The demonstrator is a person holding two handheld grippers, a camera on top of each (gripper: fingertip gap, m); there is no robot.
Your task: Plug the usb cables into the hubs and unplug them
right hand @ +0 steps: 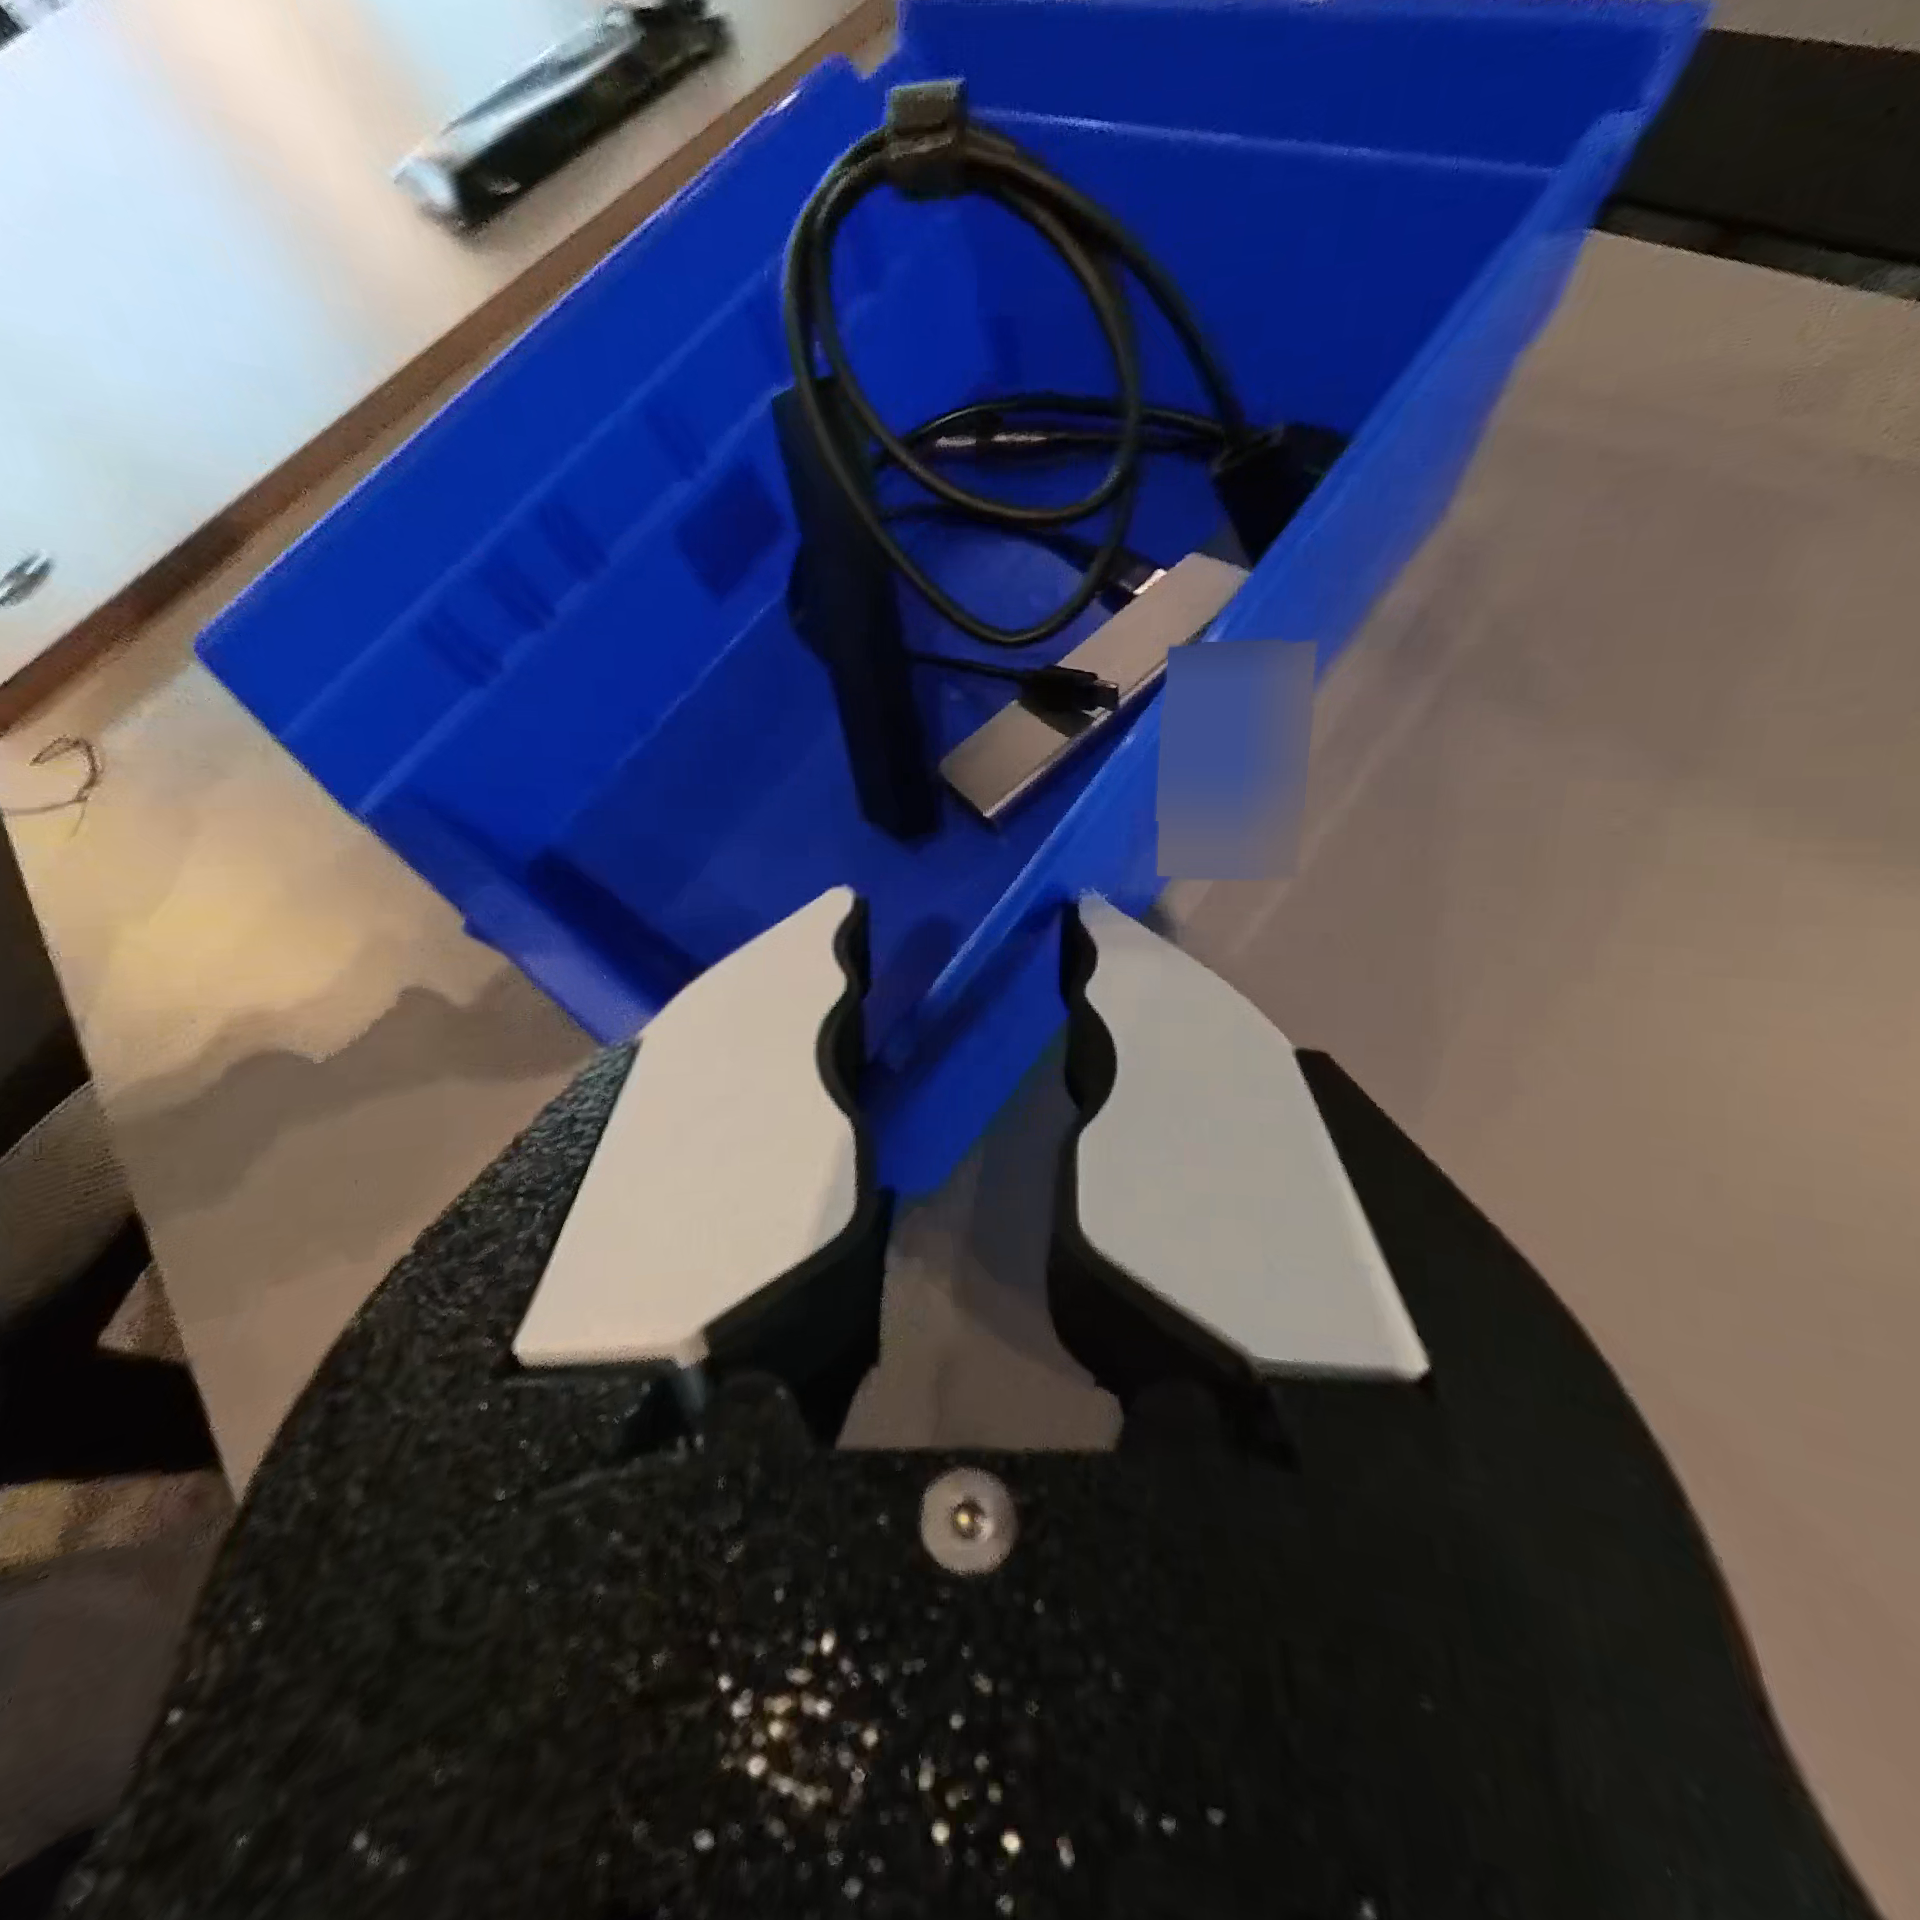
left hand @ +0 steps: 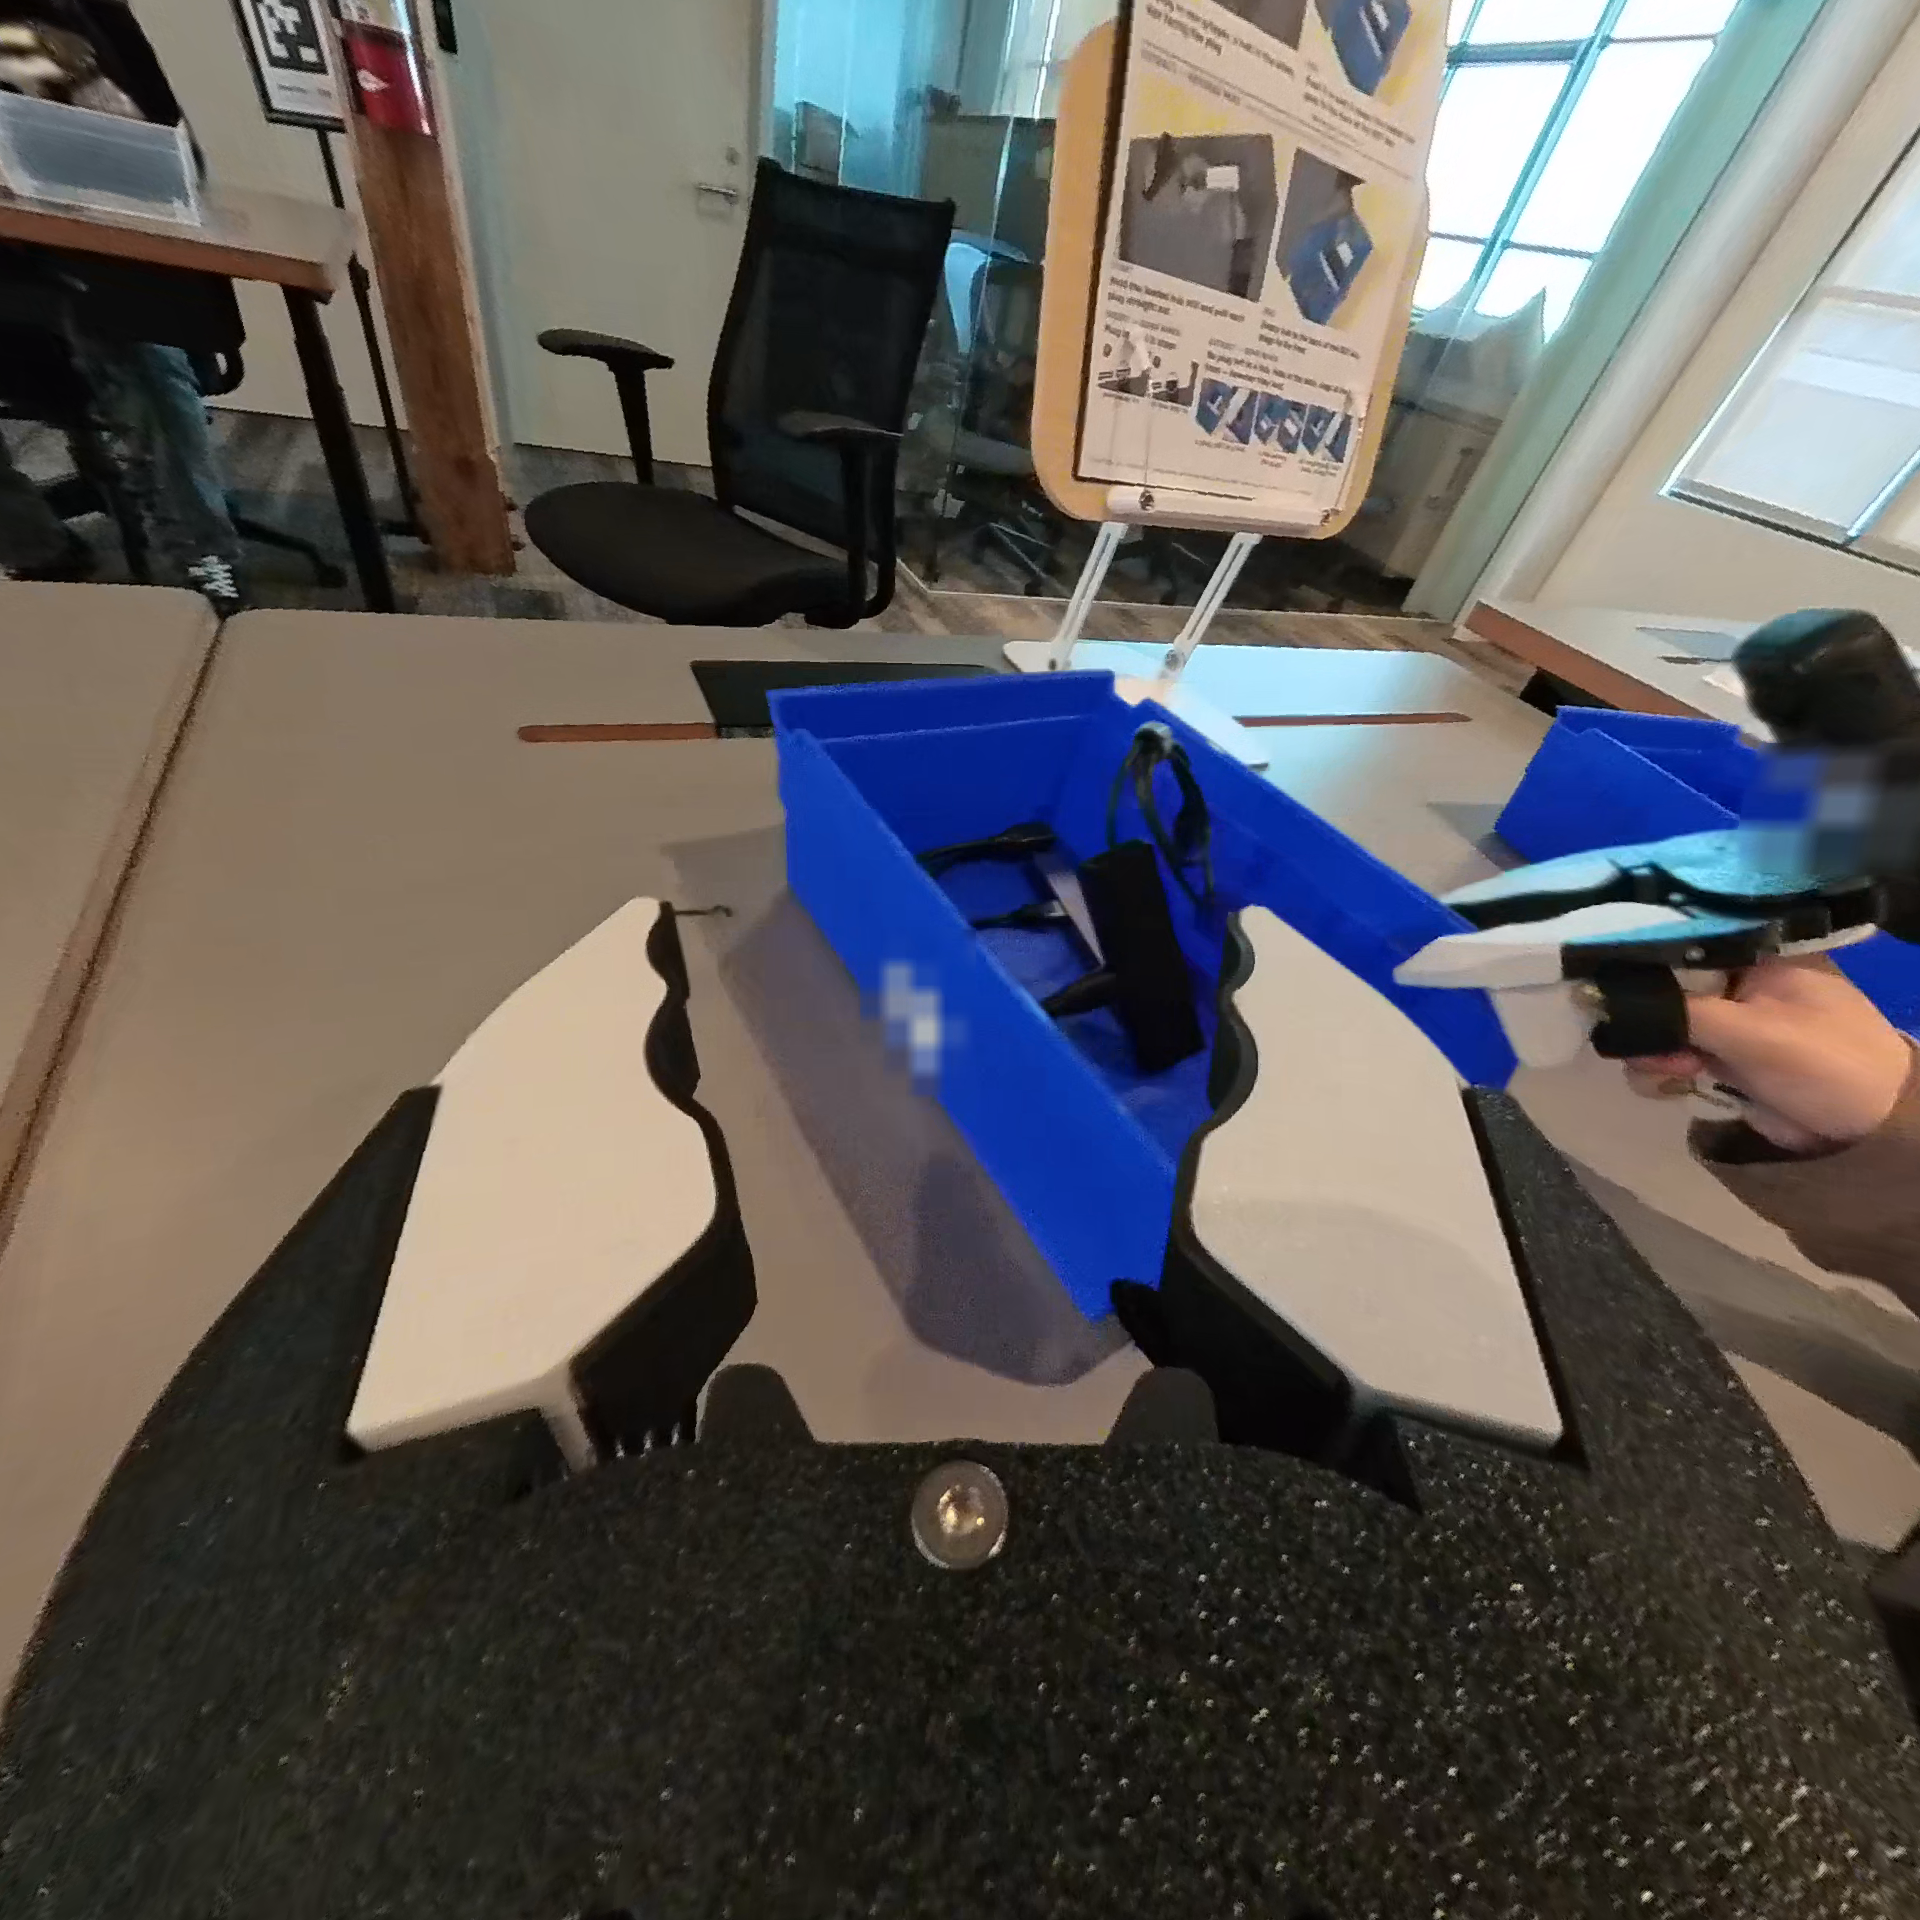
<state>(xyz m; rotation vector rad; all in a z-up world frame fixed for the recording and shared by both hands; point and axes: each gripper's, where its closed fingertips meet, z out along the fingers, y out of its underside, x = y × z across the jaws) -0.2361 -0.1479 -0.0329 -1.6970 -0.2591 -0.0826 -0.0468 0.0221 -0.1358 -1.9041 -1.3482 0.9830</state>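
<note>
Blurred blue bin (right hand: pixel 582 644), cables (right hand: pixel 935 416) tangled

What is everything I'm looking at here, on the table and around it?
Blue bin: one, blue, on the table, between both grippers.
Second bin: one, blue, far right.
Black hub: one, black, inside the near bin.
Silver hub: one, grey metal, inside, by a wall.
Coiled cable: one, black, strapped, leaning upright inside.
Table: one, grey.
Office chair: one, black, behind the table.
Instruction board: one, on a white stand.
Left hand-held gripper: open, empty.
Right hand-held gripper: open, empty.
Hand: holding the right one.
</note>
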